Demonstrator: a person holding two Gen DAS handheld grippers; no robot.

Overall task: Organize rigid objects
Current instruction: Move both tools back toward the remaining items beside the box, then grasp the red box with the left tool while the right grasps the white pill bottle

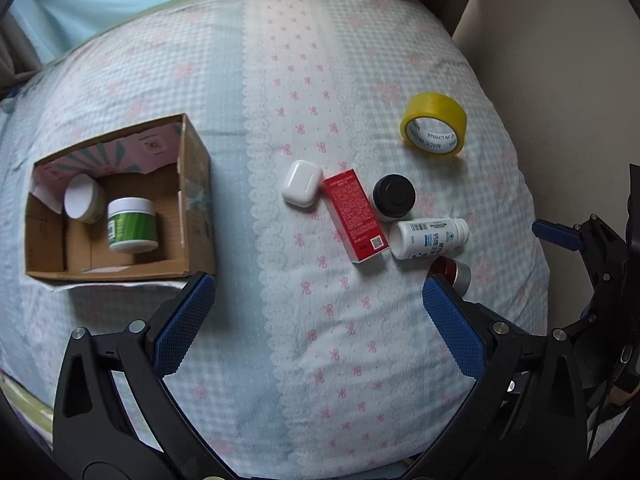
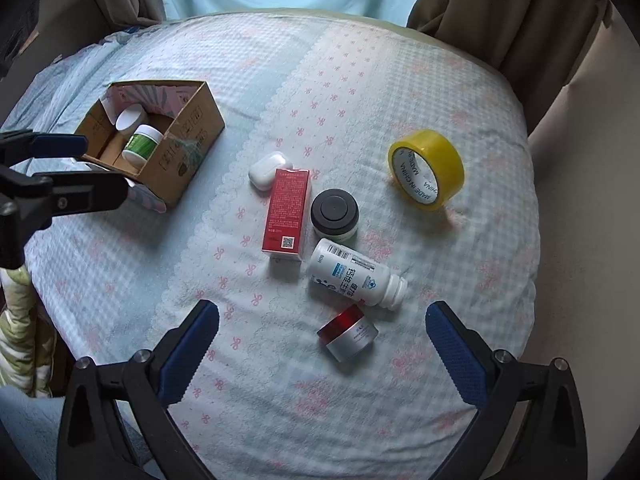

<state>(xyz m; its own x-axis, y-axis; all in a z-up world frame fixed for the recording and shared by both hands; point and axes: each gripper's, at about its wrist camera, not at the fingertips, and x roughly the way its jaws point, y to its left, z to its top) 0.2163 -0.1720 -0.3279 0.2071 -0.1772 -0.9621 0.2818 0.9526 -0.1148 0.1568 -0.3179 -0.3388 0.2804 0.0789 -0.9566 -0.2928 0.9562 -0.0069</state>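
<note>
Yellow tape roll (image 2: 425, 169), its core printed "MADE IN CHINA", lies on the bed (image 2: 360, 80) apart from the cardboard box (image 2: 188, 136); left claw (image 1: 318, 312) and right claw (image 2: 322, 344) both spread, empty.

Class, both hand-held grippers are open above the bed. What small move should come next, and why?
Probably lower the right hand-held gripper onto the red-lidded jar. It lies nearest, between the open jaws, while the cardboard box already holds two jars, so loose items seem bound there.
</note>
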